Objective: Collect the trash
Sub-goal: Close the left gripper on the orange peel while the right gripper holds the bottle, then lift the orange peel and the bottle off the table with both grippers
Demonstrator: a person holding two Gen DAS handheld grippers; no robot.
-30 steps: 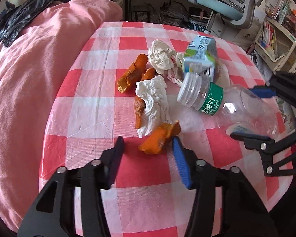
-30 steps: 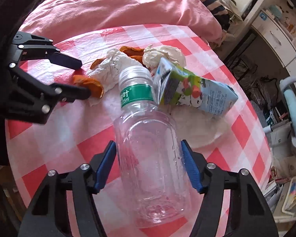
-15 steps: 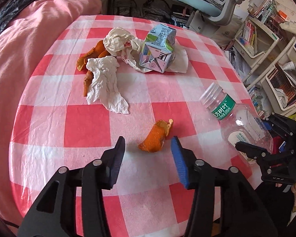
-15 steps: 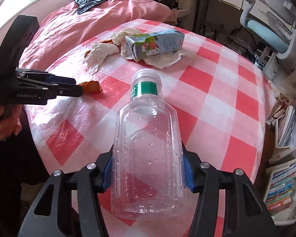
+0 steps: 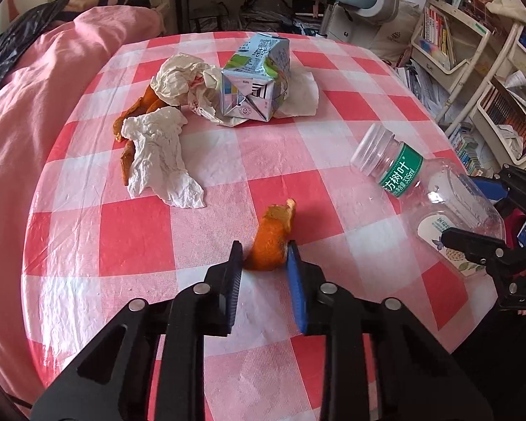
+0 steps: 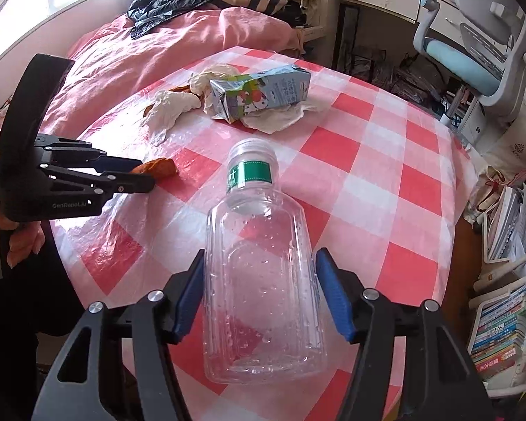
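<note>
Your left tool point(image 5: 264, 258) is clamped on a piece of orange peel point(image 5: 271, 240), both fingers pressed against it, over the near part of the checked surface point(image 5: 133, 242). Toward the far left edge lie more peel scraps point(image 5: 136, 112) under a crumpled white tissue point(image 5: 159, 156), with a wadded paper point(image 5: 180, 77) just beyond. Beside that wad, near the far edge, a milk carton point(image 5: 256, 80) lies on its side atop a flat napkin point(image 5: 299, 100). At the right edge, your right tool point(image 6: 259, 296) grips a clear empty plastic bottle point(image 6: 259, 280) by its body, capped neck pointing toward the middle of the surface.
</note>
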